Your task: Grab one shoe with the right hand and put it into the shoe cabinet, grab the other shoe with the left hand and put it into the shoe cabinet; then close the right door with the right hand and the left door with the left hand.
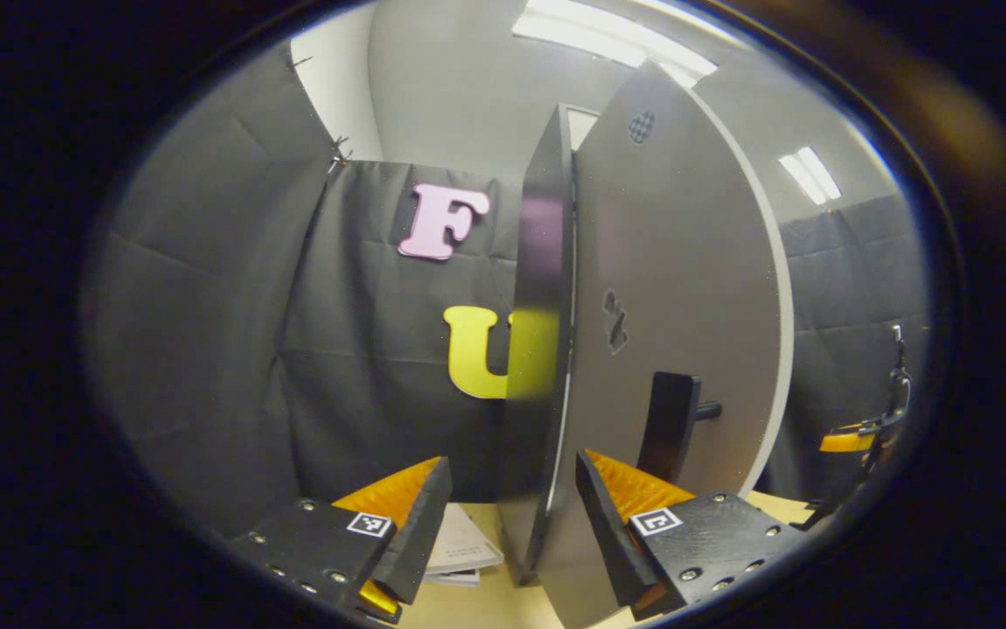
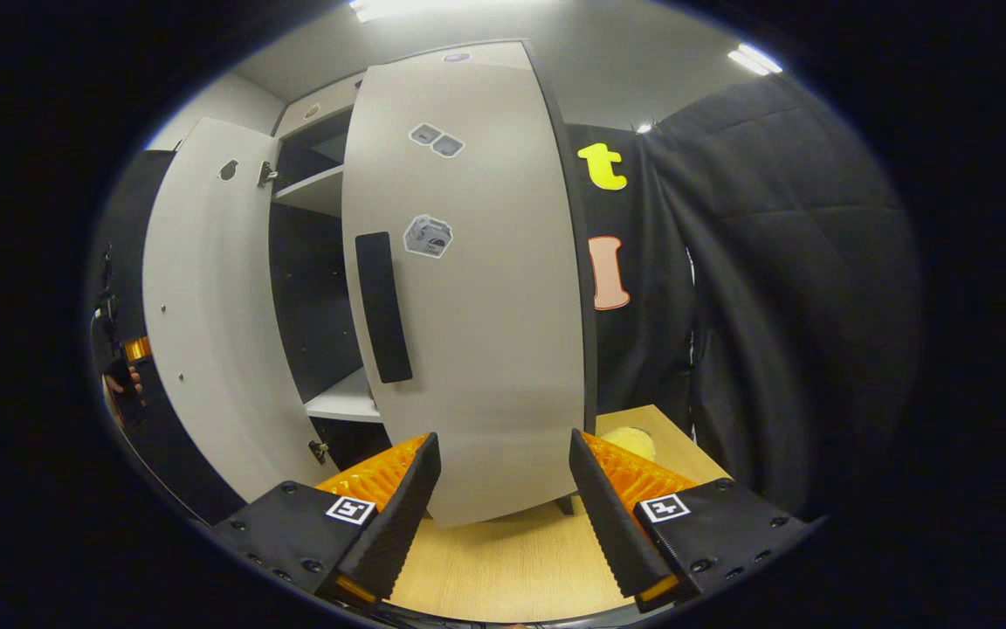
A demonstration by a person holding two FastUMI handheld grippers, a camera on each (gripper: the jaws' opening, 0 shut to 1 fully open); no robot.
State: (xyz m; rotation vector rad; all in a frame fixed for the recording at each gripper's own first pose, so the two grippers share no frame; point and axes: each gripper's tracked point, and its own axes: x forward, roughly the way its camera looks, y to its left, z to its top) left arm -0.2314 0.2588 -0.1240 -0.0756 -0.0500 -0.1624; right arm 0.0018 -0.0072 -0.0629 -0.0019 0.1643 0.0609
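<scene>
Left gripper (image 1: pixel 512 524) with jaws spread wide and holding nothing, facing the thin edge of the left door (image 1: pixel 686 288), which stands open with its black handle (image 1: pixel 669 428) on the face to the right; some papers (image 1: pixel 464 546) lie on the table (image 1: pixel 503 603) below. Right gripper (image 2: pixel 499 515) likewise wide open and empty, close before the right door (image 2: pixel 485 332), which is partly swung across the shoe cabinet (image 2: pixel 320 279). Dark shelves show in the gap between the two doors. The shoes cannot be made out inside.
</scene>
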